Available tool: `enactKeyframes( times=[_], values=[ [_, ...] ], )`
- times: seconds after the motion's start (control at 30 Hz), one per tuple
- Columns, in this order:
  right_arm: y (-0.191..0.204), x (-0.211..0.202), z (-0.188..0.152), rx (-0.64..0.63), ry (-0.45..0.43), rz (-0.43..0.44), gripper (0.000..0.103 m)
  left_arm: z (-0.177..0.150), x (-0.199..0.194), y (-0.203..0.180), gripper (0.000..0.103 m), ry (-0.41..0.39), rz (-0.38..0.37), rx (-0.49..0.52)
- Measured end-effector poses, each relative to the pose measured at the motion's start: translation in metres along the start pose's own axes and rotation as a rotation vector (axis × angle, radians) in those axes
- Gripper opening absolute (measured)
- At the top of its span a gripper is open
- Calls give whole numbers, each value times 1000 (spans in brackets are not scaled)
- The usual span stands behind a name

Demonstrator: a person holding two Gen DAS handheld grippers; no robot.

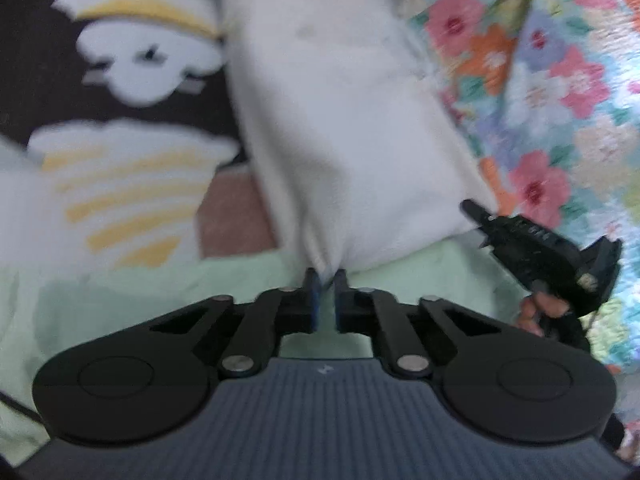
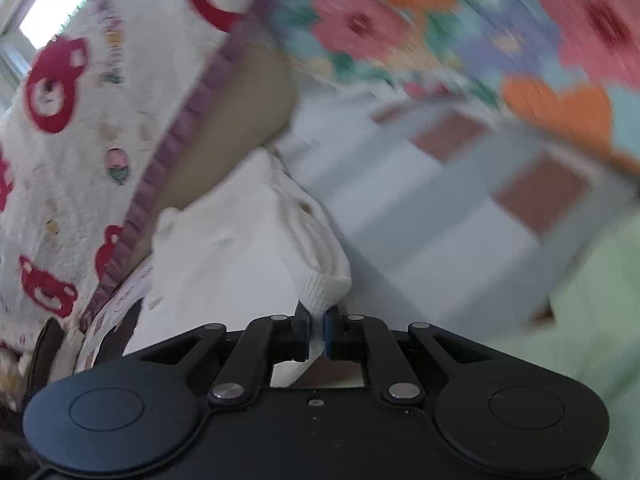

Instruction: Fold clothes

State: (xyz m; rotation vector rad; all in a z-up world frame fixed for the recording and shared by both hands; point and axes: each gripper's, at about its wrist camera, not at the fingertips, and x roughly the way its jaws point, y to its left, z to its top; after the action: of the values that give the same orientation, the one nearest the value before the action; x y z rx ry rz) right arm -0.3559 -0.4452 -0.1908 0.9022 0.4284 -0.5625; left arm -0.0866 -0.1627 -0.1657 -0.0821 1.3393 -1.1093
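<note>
While both jaws pinch the white garment [image 1: 340, 120], a floral bedspread [image 1: 560, 80] lies beside.

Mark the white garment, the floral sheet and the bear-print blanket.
white garment [image 1: 340, 120]: left wrist view, middle of the flat panel.
floral sheet [image 1: 560, 80]: left wrist view, a bare flowered patch.
bear-print blanket [image 2: 80, 160]: right wrist view, cream area between bears.

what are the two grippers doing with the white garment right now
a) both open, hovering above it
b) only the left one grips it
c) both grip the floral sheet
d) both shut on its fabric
d: the left gripper has white garment fabric pinched between its closed jaws, and the right gripper is clamped on a ribbed edge of it.
</note>
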Motion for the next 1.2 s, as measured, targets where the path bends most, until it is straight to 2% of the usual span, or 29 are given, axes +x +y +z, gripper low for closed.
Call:
enactKeyframes(
  times=[0.1, 0.17, 0.23, 0.33, 0.43, 0.5, 0.57, 0.6, 0.7, 0.87, 0.9, 0.97, 1.0, 1.07, 1.17, 1.2],
  values=[
    [-7, 6, -6, 21, 9, -10, 8, 0, -4, -1, 7, -15, -9, 4],
    [-9, 7, -8, 20, 10, -15, 8, 2, -18, -10, 10, -65, -20, 40],
    [-6, 6, -8, 4, 8, -18, 8, 8, -29, -15, 33, -137, -47, 54],
    [-9, 7, -10, 13, 13, -18, 8, 24, -30, -31, 37, -228, -61, 93],
    [-11, 8, -12, 19, 15, -17, 9, 31, -6, -37, 36, -211, 83, 156],
    [-10, 7, -11, 11, 17, -17, 8, 29, 13, -27, 34, -148, 221, 147],
    [-7, 6, -11, -13, 19, -24, 8, 23, 16, -19, 39, -165, 228, 138],
    [-5, 6, -11, -35, 22, -35, 8, 22, 15, -25, 44, -168, 265, 181],
    [2, 6, -11, -98, 31, -70, 7, 23, 14, -46, 44, -182, 389, 313],
    [14, 3, -10, -181, 24, -123, 7, 36, -4, -46, 44, -298, 367, 312],
    [18, 2, -9, -198, 17, -139, 8, 41, 5, -42, 46, -250, 390, 334],
    [26, -2, -8, -231, 5, -170, 19, 48, 25, -37, 54, -166, 447, 373],
    [29, -4, -7, -248, -2, -185, 31, 49, 25, -35, 58, -187, 446, 356],
    [37, -8, -5, -281, -15, -216, 33, 53, 20, -34, 58, -188, 437, 327],
    [50, -13, -2, -337, -32, -255, 34, 54, 8, -43, 55, -286, 400, 335],
    [61, -10, 2, -392, -29, -222, 37, 57, 6, -48, 55, -317, 369, 360]
  ],
)
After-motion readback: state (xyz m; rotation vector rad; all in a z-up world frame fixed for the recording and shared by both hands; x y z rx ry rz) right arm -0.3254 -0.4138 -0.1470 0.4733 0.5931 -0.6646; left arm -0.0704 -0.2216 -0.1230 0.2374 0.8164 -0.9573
